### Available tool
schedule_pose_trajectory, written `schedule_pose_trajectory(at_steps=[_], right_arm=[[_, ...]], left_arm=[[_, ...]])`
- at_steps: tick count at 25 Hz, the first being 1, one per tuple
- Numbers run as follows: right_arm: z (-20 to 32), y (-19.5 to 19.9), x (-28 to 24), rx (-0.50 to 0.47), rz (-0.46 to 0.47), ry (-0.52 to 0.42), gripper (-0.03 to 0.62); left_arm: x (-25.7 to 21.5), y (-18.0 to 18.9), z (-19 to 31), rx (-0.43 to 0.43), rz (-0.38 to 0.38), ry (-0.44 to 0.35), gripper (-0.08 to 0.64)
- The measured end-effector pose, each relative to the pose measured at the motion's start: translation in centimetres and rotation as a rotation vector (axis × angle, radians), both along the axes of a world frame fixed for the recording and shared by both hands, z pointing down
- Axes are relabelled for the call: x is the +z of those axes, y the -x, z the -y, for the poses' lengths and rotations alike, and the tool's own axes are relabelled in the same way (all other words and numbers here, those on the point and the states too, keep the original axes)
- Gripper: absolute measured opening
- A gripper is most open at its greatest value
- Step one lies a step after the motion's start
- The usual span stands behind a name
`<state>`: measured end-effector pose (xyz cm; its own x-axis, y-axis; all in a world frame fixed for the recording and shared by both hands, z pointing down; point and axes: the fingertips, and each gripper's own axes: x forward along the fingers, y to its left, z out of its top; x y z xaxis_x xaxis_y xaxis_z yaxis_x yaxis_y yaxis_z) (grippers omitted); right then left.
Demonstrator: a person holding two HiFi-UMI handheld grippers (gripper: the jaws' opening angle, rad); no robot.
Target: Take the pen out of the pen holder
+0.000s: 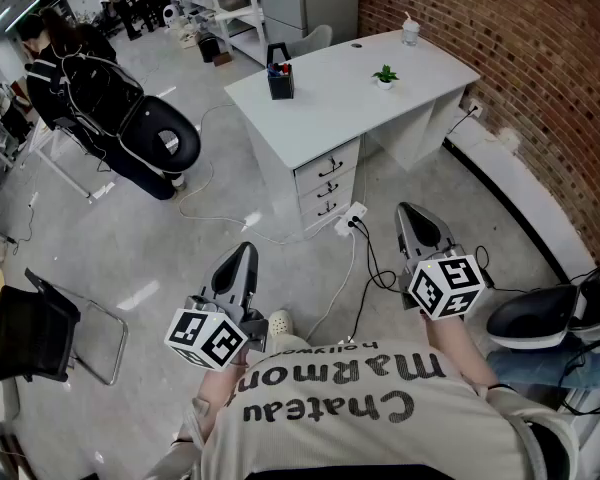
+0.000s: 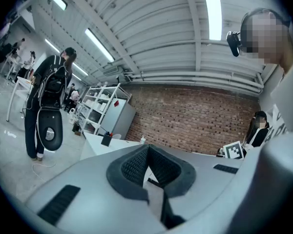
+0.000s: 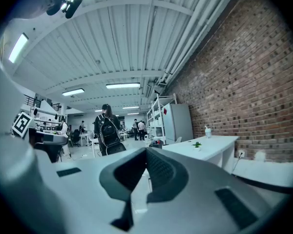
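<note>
The black pen holder [image 1: 279, 80], with pens standing in it, sits near the far left corner of a white desk [image 1: 330, 98] across the room. In the left gripper view the pen holder [image 2: 106, 139] is small and far off. My left gripper [image 1: 245, 252] and right gripper [image 1: 411, 212] are held level close to the person's body, far short of the desk. The jaws of the left gripper [image 2: 147, 147] meet at the tips with nothing between them. So do those of the right gripper [image 3: 146, 151]. The right gripper view does not show the holder.
A small plant [image 1: 385, 75] and a cup [image 1: 411, 32] stand on the desk, which has drawers [image 1: 328, 182] facing me. A power strip with cables [image 1: 352, 219] lies on the floor. A black chair [image 1: 158, 140], a folding chair [image 1: 35, 330], a stool [image 1: 538, 318] and a brick wall [image 1: 540, 78] surround me.
</note>
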<state>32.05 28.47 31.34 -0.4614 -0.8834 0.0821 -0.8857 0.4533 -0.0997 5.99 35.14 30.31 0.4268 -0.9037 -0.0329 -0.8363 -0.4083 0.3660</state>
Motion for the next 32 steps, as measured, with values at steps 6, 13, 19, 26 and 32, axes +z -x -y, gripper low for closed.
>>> schedule_pose_trajectory(at_steps=[6, 13, 19, 26, 32], right_arm=[[4.4, 3.3, 0.3, 0.009, -0.021, 0.003, 0.002], [10.8, 7.2, -0.9, 0.056, 0.005, -0.003, 0.002], [15.6, 12.5, -2.5, 0.070, 0.068, -0.037, 0.003], [20.1, 18.5, -1.0, 0.091, 0.004, -0.062, 0.003], [21.8, 19.9, 3.2, 0.129, 0.102, 0.103, 0.003]], left_arm=[[0.0, 2.6, 5.4, 0.025, -0.001, 0.007, 0.002], [-2.0, 6.7, 13.1, 0.083, 0.007, -0.024, 0.002], [-3.0, 12.1, 18.4, 0.109, 0.008, -0.035, 0.002], [-1.6, 16.6, 23.7, 0.174, 0.033, -0.025, 0.002], [1.1, 18.5, 25.9, 0.184, 0.009, 0.043, 0.002]])
